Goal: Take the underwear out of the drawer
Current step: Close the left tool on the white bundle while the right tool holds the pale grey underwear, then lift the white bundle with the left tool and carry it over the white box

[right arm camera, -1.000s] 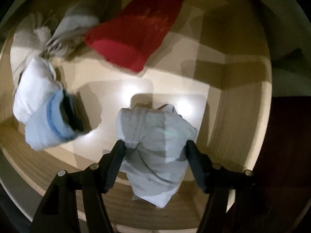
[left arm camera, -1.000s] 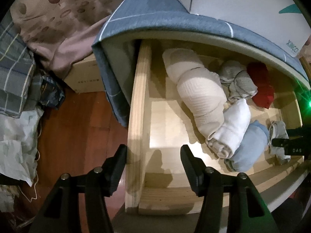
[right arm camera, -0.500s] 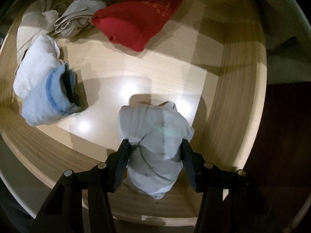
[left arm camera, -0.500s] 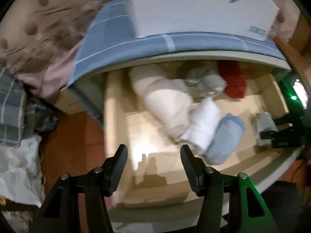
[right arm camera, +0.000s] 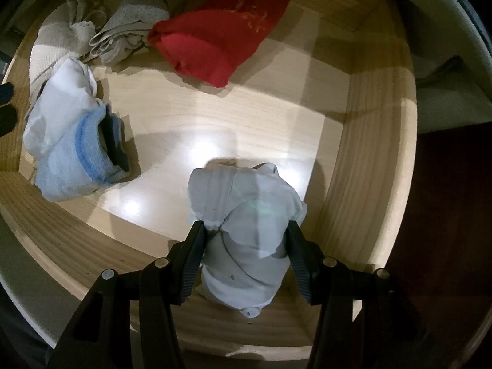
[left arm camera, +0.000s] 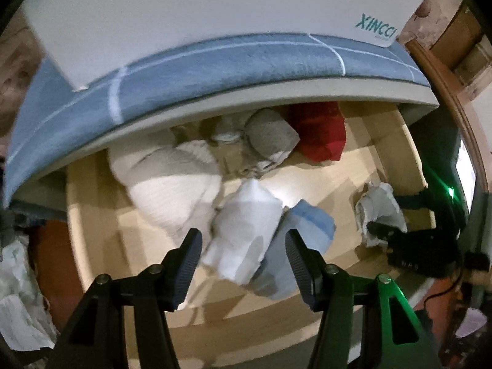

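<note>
The open wooden drawer (right arm camera: 353, 184) holds several rolled garments. Pointing straight down near the drawer's right wall, my right gripper (right arm camera: 246, 230) is shut on a pale grey-blue underwear bundle (right arm camera: 246, 203), both pads pressing its sides. The same bundle (left arm camera: 379, 206) and gripper (left arm camera: 387, 215) show at the right of the left wrist view. My left gripper (left arm camera: 242, 236) hangs open above a white roll (left arm camera: 243, 212) and a light blue roll (left arm camera: 310, 230), with nothing gripped. A red roll (right arm camera: 215, 37), a grey roll (right arm camera: 132, 27) and a large cream roll (left arm camera: 175, 190) lie further back.
A blue-grey checked cover (left arm camera: 215, 73) with a white box (left arm camera: 215, 9) on it overhangs the drawer's back. Dark wooden floor (right arm camera: 446, 200) lies right of the drawer. Crumpled pale cloth (left arm camera: 18, 301) sits on the floor to the left.
My left gripper has swung rightward from over the drawer's left wall to above the white and blue rolls. The right gripper's jaws have narrowed onto the pale bundle.
</note>
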### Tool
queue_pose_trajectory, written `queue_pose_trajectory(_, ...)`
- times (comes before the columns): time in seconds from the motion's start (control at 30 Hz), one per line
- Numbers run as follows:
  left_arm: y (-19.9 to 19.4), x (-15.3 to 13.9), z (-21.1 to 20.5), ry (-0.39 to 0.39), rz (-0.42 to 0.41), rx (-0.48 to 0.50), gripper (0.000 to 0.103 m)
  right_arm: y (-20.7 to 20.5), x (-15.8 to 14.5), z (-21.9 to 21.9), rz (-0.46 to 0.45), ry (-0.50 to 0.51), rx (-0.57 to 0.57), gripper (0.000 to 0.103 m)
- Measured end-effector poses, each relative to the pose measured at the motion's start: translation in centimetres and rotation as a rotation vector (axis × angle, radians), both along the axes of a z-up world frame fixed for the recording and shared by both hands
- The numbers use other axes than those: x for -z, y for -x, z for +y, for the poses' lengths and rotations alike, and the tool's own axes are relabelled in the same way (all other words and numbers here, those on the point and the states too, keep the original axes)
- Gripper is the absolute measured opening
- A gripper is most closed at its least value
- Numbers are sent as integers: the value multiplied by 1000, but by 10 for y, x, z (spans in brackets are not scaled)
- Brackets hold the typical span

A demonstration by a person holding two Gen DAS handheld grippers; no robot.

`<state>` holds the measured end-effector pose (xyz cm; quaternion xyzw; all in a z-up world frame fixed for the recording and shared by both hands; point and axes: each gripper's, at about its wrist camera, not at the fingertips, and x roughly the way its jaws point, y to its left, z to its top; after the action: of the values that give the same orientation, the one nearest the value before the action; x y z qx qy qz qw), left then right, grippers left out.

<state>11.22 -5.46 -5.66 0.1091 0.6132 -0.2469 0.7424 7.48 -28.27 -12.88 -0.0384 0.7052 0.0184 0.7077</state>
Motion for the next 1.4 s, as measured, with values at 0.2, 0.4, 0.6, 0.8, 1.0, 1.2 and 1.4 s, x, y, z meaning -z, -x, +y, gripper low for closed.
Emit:
queue_pose_trajectory(0.2,-11,19,-13,-37,32,21,58,3,0,-2,-9,-5,4,50)
queue_pose_trajectory(0.4,-19,40,-18,-74,92,20,58,6,-1,-2,-15,-9,7,50)
queue_pose_trajectory(0.6,-16,63,-17,-133,146,-6,57,8,8,-4,-15,-9,4,50)
queue_pose_trajectory(0.8,-17,71,-2,-158,192,-70,52,7,8,-4,-14,-7,2,50)
queue_pose_trajectory(1.0,-13,71,13,-153,221,-130,49,7,9,-4,-14,-6,3,50)
queue_pose_trajectory(1.2,-2,73,33,-125,264,-192,45,7,11,-3,-12,-4,3,50)
queue_pose_trajectory(1.4,5,62,50,-76,249,-240,44,7,11,-4,-13,-4,3,50)
